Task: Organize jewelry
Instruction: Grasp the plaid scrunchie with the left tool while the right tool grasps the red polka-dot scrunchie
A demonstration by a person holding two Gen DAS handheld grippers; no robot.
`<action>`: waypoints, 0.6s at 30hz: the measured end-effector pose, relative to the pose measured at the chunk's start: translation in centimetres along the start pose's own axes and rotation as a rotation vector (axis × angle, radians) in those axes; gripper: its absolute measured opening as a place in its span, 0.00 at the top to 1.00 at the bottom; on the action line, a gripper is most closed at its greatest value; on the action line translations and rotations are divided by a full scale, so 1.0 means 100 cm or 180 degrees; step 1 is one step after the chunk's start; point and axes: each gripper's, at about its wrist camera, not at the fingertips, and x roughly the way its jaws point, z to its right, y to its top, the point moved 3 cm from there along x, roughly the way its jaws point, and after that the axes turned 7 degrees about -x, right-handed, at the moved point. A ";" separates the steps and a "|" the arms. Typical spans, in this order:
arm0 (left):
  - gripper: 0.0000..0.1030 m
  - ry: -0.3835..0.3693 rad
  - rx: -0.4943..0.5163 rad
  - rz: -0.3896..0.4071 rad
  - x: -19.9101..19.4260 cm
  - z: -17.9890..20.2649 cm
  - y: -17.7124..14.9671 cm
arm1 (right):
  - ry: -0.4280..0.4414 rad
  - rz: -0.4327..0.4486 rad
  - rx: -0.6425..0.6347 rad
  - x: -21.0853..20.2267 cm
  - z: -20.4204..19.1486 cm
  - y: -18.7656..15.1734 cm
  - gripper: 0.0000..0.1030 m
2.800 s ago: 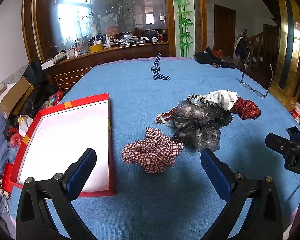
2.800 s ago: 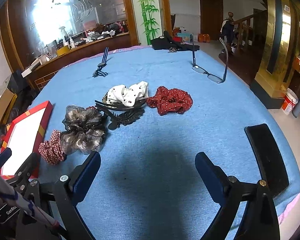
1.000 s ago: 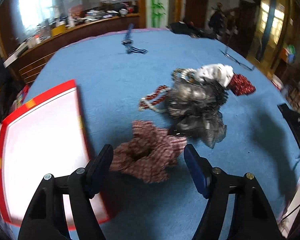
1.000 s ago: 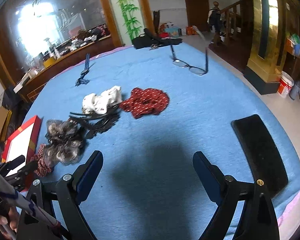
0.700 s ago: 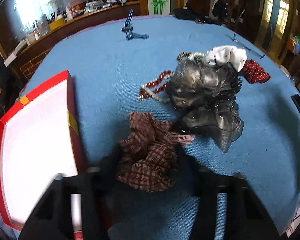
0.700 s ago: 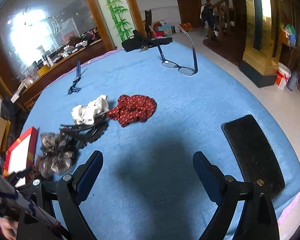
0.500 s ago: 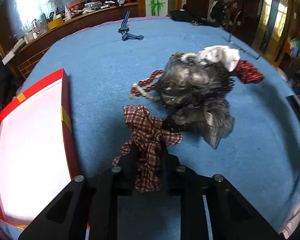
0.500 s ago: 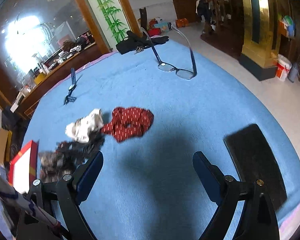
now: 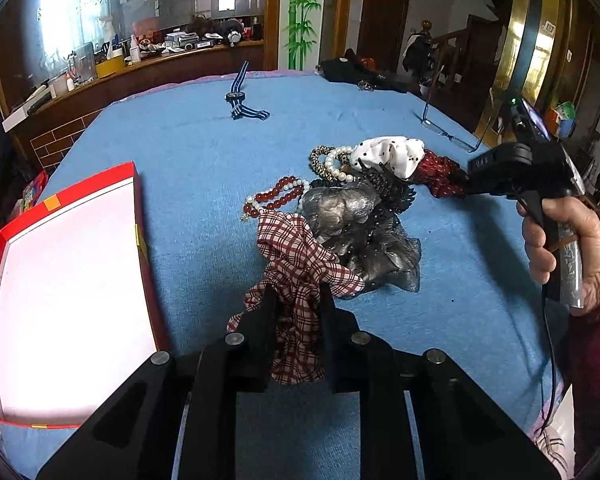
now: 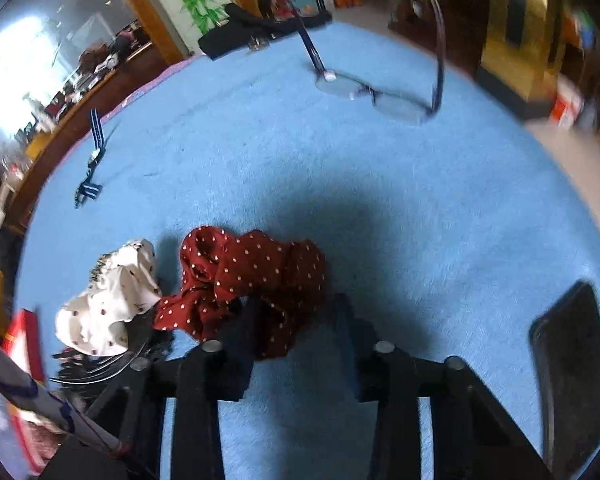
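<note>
Left wrist view: the left hand-held gripper [image 9: 296, 300] pinches the soft plaid scrunchie [image 9: 300, 264] just above the blue table [image 9: 188, 168], beside the red-rimmed box [image 9: 140, 232]. Its loose folds touch the grey organza scrunchie [image 9: 356, 220], so a lift may drag that and the glossy round bead strands [image 9: 276, 196] along. The right hand-held gripper [image 10: 296, 312] is closing, jaws blurred, on the red polka-dot scrunchie [image 10: 248, 268]; thin bunched fabric could slip free.
</note>
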 end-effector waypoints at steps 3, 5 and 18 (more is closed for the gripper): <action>0.83 0.0012 0.0000 0.0021 -0.002 0.000 0.000 | 0.0042 0.0145 0.0049 -0.015 0.003 -0.005 0.95; 0.83 0.0003 -0.0011 0.0024 -0.002 -0.001 0.000 | 0.0074 0.0290 0.0067 -0.034 0.005 -0.010 0.96; 0.83 0.0032 -0.0081 0.0153 -0.021 -0.009 0.003 | 0.0401 0.0828 -0.0232 -0.131 -0.029 -0.037 0.95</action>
